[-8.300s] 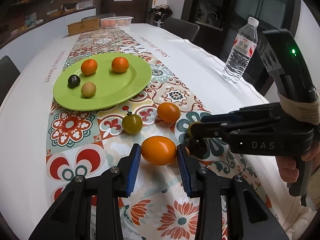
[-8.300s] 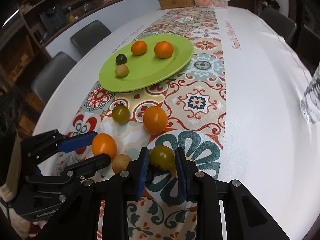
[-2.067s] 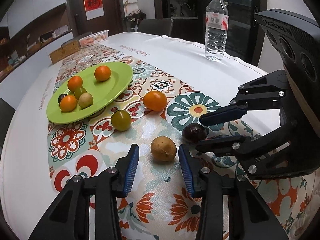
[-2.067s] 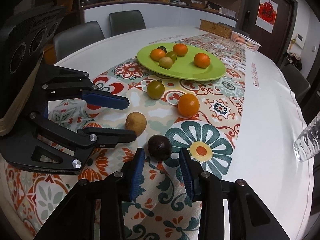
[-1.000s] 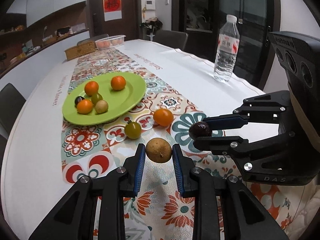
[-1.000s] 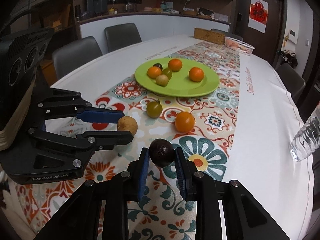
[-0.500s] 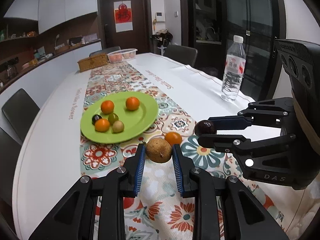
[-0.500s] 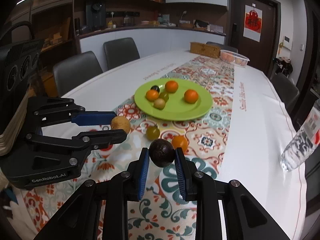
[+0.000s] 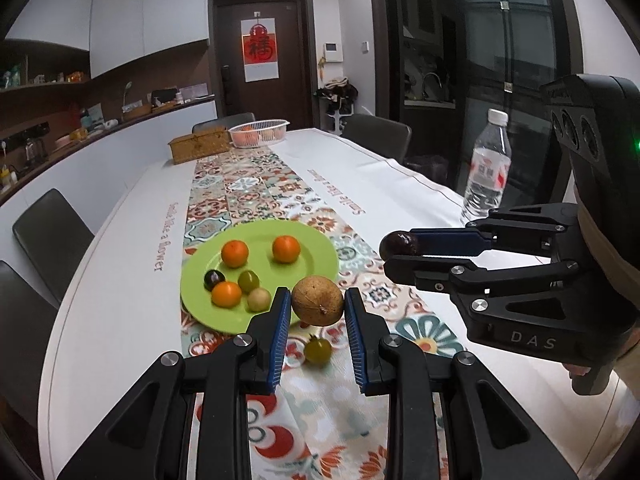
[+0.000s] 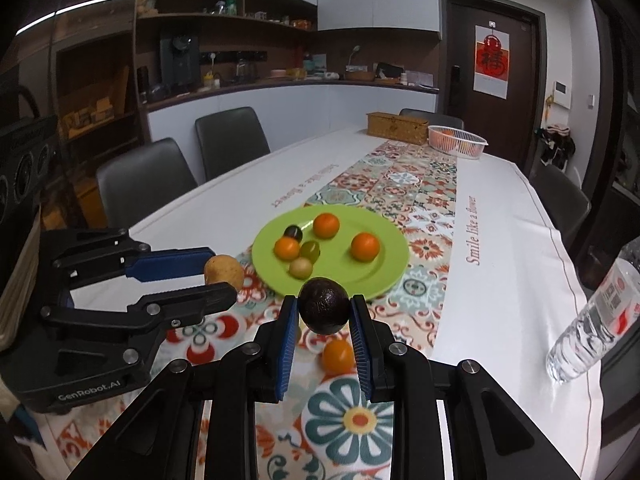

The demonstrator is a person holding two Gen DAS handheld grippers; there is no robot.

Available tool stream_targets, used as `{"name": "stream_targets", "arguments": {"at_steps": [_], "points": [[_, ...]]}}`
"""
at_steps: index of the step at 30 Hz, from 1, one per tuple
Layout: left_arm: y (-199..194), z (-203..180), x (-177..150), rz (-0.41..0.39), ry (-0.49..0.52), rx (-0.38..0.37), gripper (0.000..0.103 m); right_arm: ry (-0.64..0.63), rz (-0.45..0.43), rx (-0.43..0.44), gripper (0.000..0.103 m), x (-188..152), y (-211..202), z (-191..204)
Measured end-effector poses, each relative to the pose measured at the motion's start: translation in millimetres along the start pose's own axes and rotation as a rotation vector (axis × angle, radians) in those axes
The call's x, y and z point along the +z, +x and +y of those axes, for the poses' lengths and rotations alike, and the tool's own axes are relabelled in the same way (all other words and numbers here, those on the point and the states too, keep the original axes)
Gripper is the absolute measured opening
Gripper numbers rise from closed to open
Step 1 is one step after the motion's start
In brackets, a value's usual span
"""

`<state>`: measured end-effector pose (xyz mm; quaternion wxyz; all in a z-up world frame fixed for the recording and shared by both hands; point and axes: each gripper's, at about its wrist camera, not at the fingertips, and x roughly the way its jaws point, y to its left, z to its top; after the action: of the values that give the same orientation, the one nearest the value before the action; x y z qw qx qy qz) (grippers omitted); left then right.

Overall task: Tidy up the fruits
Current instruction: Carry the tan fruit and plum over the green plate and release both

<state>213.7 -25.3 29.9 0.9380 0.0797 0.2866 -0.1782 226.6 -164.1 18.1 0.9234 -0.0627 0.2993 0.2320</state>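
Both fruits have been lifted off the desk (image 9: 120, 220) since two seconds ago and are now carried above the patterned runner (image 9: 256, 184). A tan round fruit (image 9: 317, 300) is clamped between the blue pads of the left hand-held gripper (image 9: 316, 312), held in the air in front of the near edge of the green plate (image 9: 320, 256). A dark purple fruit (image 10: 324, 306) is gripped in the right hand-held gripper (image 10: 325, 320), likewise raised short of the plate. Six small fruits are seen lying on the plate. A green tomato (image 9: 317, 351) and an orange fruit (image 10: 338, 356) are left lying on the runner below the grippers. A water bottle (image 9: 486, 168) is seen standing upright at the right, well apart from the plate.
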Motion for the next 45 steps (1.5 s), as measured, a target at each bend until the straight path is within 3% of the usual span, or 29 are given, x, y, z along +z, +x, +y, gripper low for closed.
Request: {"name": "stream_targets", "arguments": {"at_steps": [18, 34, 45], "points": [[56, 61, 31, 0.045, -0.099, 0.018, 0.027, -0.009, 0.036, 0.017, 0.027, 52, 69, -15], [132, 107, 29, 0.164, -0.18, 0.031, 0.027, -0.029, 0.153, 0.035, 0.027, 60, 149, -20], [153, 116, 27, 0.198, -0.199, 0.014, 0.027, 0.025, 0.194, 0.049, 0.027, 61, 175, -31]]}}
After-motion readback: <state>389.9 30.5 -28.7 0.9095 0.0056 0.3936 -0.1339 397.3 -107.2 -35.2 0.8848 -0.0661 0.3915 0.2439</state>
